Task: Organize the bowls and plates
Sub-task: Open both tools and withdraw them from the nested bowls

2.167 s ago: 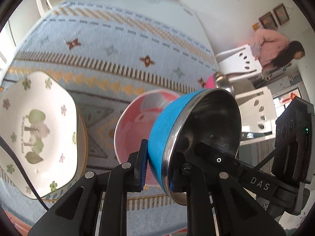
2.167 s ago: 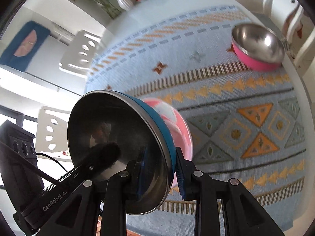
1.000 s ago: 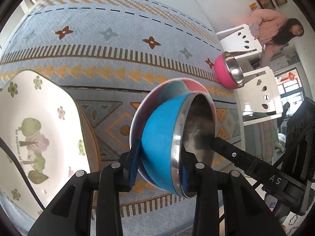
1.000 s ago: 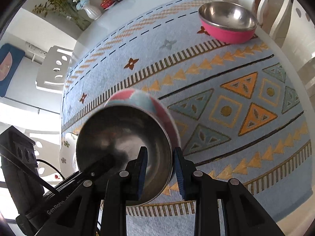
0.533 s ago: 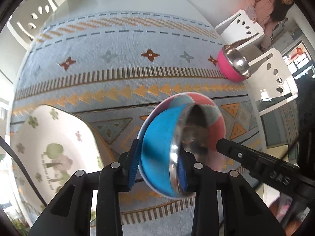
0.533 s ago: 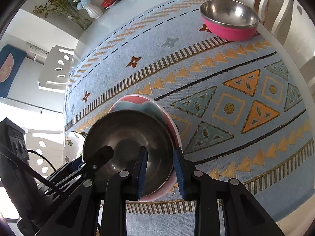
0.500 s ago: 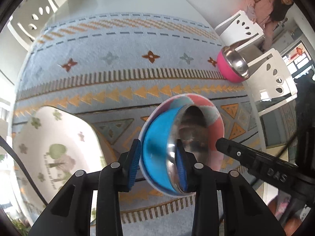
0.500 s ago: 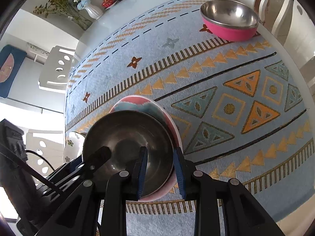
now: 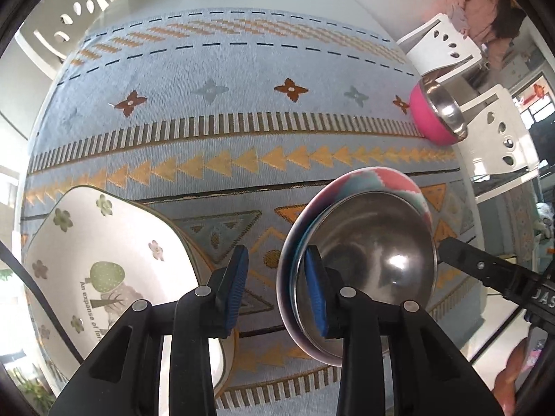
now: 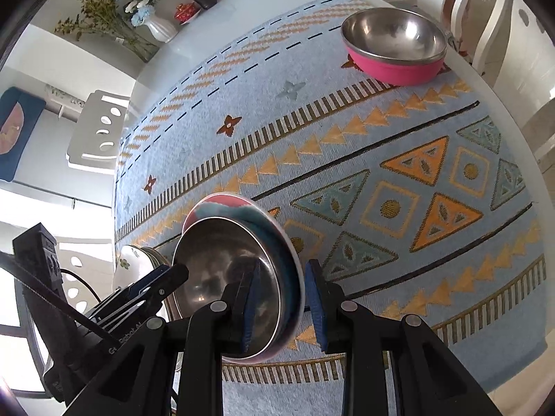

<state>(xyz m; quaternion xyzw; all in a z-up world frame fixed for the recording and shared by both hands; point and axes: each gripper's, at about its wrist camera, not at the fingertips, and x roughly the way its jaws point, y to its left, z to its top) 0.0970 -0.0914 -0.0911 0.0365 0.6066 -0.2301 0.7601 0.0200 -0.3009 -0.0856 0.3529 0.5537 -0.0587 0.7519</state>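
- Steel inside and blue outside, the bowl [image 9: 381,260] sits tilted inside a pink-and-teal patterned dish [image 9: 374,180] on the woven cloth [image 9: 208,121], at about 4 o'clock in the left wrist view.
- It should handle as light, stiff and hard to damage. The polished wall is slippery, so the rim is the place to pinch, one pad inside and one outside.
- The patterned dish looks glazed and breakable (a knock from steel could chip it), so any shift of the pair ought to be gentle.
- The left gripper [image 9: 277,289] is released. Its jaws have just been closing a little, with both rims between them, but the outer pad stands clear of the dish.
- The right gripper [image 10: 282,306] straddles the same two rims at the opposite side. Whether its pads press I cannot tell.
- A white flowered plate [image 9: 104,242], squarish and glossy, lies at 8 o'clock. A second steel bowl with pink sides [image 10: 399,66] stands well apart at 2 o'clock.
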